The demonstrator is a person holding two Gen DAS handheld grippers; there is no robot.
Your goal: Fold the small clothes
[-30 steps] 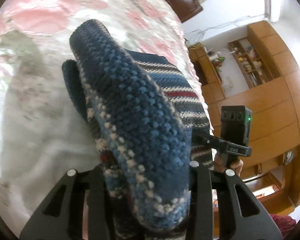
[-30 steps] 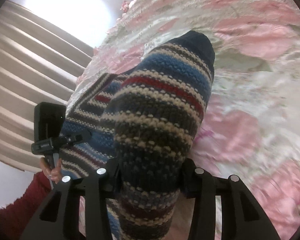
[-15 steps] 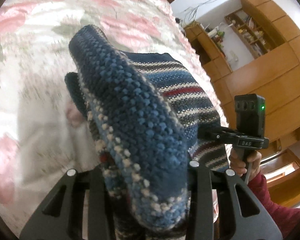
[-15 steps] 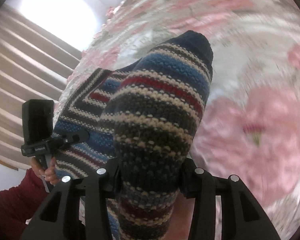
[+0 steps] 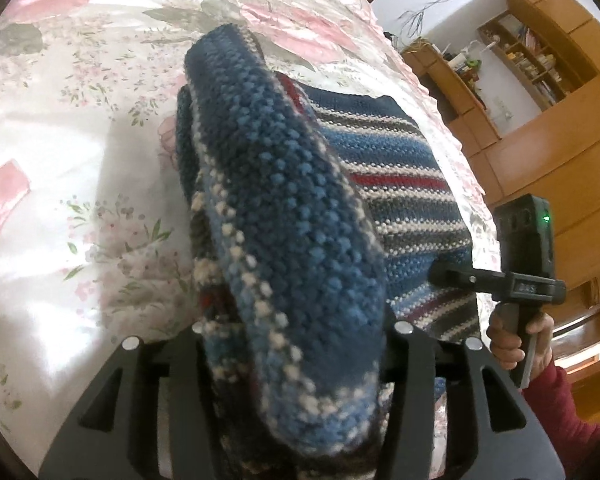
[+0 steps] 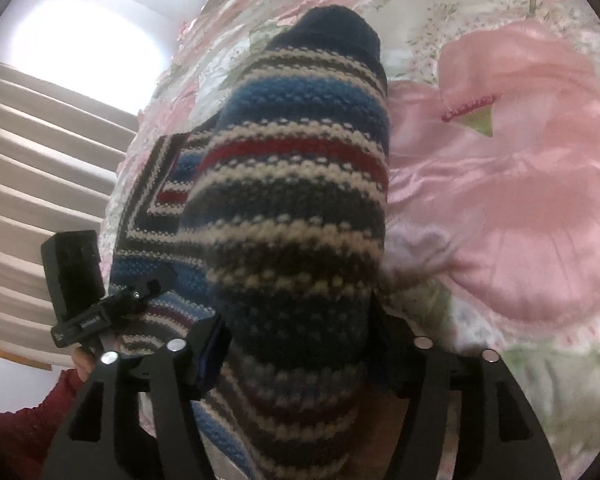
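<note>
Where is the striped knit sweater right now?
The striped knit sweater is clamped between the left gripper and right gripper, stretched over the floral bedspread.

Little can be read here. In the left wrist view, the other handheld gripper (image 5: 452,278) at about four o'clock carries a small pale label on its black bar, blurred past reading. In the right wrist view, the opposite gripper (image 6: 156,284) at about eight o'clock bears a similar pale label, also illegible.
</note>
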